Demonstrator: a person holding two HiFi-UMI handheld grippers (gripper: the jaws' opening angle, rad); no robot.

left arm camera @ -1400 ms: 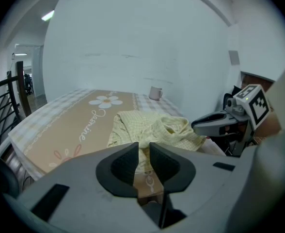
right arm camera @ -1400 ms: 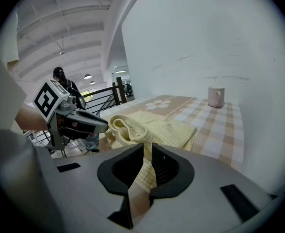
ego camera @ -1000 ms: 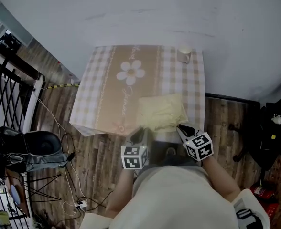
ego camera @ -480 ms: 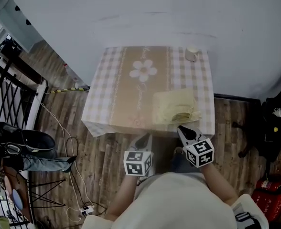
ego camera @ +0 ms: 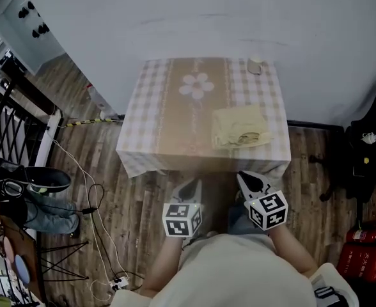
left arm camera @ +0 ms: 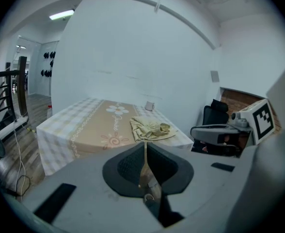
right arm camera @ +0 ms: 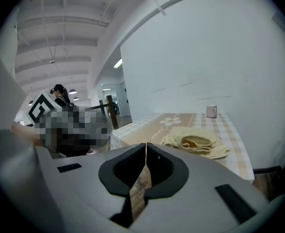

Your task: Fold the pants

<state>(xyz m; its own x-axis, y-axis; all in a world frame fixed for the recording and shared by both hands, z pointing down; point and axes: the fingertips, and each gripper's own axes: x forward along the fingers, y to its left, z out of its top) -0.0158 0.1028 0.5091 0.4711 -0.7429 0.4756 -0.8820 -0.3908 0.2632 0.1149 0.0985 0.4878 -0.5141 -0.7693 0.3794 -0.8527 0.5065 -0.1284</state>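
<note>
Since the pants (ego camera: pixel 240 127) lie folded on the right of the table (ego camera: pixel 169 133), folding looks finished, and the left gripper (ego camera: pixel 189 188), its jaws just closing, and the right gripper (ego camera: pixel 248 180), both pressed together on nothing, need only draw away.

The surface (ego camera: pixel 188 136) is covered by a checked cloth (ego camera: pixel 151 101) with a flower print. Folded yellow pants (ego camera: pixel 241 127) lie by its right edge, towards the near corner. A cup (ego camera: pixel 256 66) stands at the far right corner.
</note>
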